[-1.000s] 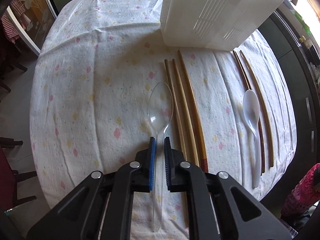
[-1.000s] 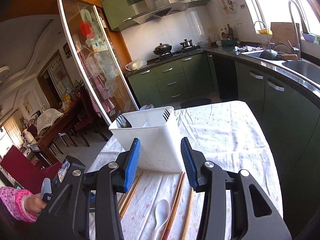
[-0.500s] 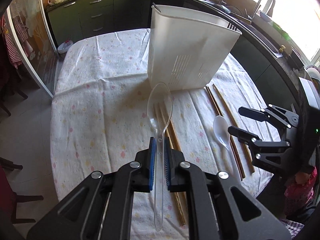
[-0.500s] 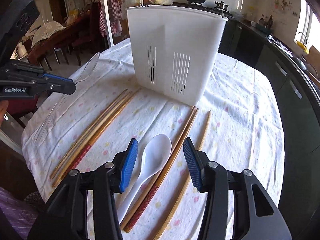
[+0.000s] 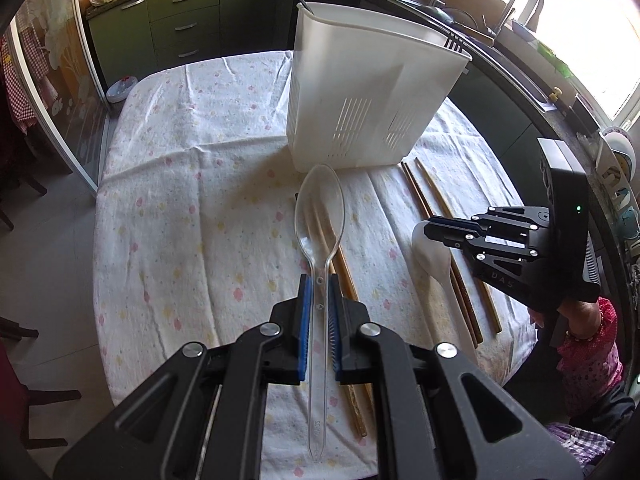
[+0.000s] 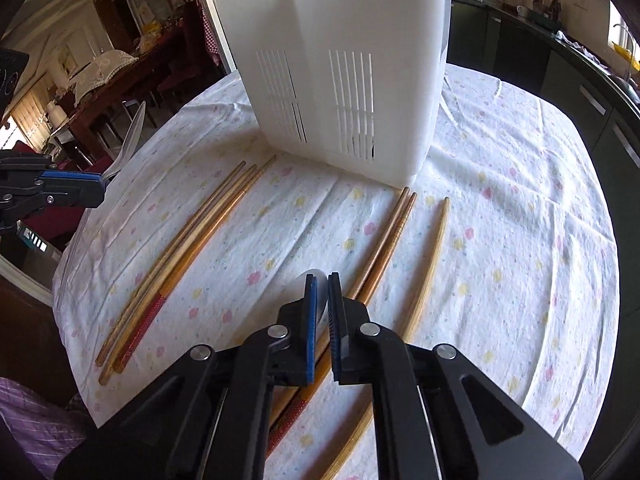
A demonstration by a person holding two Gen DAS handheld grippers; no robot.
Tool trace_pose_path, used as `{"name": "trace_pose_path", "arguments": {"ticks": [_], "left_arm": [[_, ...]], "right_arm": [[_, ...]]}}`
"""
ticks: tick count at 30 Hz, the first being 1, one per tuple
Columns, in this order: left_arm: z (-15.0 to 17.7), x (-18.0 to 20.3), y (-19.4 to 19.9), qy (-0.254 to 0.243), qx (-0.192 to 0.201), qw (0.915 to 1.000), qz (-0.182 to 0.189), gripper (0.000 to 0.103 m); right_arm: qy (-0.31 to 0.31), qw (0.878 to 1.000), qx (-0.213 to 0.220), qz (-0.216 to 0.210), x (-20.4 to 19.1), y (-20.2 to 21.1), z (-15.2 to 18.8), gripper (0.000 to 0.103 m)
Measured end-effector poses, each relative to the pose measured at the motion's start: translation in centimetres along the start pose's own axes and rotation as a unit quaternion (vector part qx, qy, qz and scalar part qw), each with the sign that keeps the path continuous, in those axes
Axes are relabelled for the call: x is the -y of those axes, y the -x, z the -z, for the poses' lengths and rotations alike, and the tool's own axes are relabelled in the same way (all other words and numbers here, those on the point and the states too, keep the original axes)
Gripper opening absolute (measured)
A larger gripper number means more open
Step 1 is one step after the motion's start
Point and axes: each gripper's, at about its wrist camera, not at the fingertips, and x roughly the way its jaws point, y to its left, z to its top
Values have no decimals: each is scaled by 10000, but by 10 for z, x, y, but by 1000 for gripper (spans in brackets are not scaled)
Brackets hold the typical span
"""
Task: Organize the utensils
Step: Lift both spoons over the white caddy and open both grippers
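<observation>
My left gripper is shut on a clear plastic spoon and holds it above the table, bowl pointing toward the white utensil caddy. My right gripper is shut on the white spoon at table level; it also shows in the left wrist view, with the white spoon under it. Three wooden chopsticks lie left and three more lie right of the white spoon. The caddy stands just behind them.
The round table wears a floral white cloth. Fork tines stick out of the caddy's far corner. Green kitchen cabinets and a sink counter surround the table. A dining table with chairs stands further off.
My left gripper lifted the clear spoon off the cloth and tilted up. My right gripper came down over the white spoon and closed on it.
</observation>
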Motion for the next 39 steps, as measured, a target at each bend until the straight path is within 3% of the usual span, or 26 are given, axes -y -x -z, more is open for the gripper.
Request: {"name": "trace_pose_path", "arguments": {"ticks": [6, 11, 14, 19, 21, 23, 29, 33, 35, 39], "left_arm": [[-17, 4, 24, 12, 371, 9991, 224, 8], [-55, 24, 77, -178, 1373, 9890, 515, 8], [-85, 34, 110, -204, 2295, 9709, 653, 8], [-125, 42, 121, -166, 3661, 9284, 607, 8], [-134, 42, 110, -145, 4030, 9137, 505, 8], [-142, 43, 95, -119, 4213, 9060, 393, 8], [-150, 42, 47, -180, 4322, 9016, 47, 8], [-148, 36, 25, -115, 4136, 9104, -42, 13], [-146, 34, 16, -119, 3996, 9166, -70, 23], [-136, 25, 8, -90, 3744, 9272, -116, 33]], "right_arm": [[-402, 9968, 681, -155, 9, 40, -7, 4], [-654, 9883, 1361, -206, 17, 82, -9, 4], [-783, 9820, 1707, -196, 21, 100, -9, 4], [-926, 9747, 2030, -154, 29, 118, 2, 4], [-962, 9720, 2141, -95, 31, 124, 5, 4], [-1007, 9688, 2262, -46, 35, 131, 6, 4], [-963, 9578, 2706, 90, 34, 154, -6, 4], [-860, 9456, 3126, 280, 25, 169, -27, 4], [-882, 9378, 3342, 321, 23, 175, -42, 4], [-840, 9126, 3940, 705, 14, 189, -76, 4]]}}
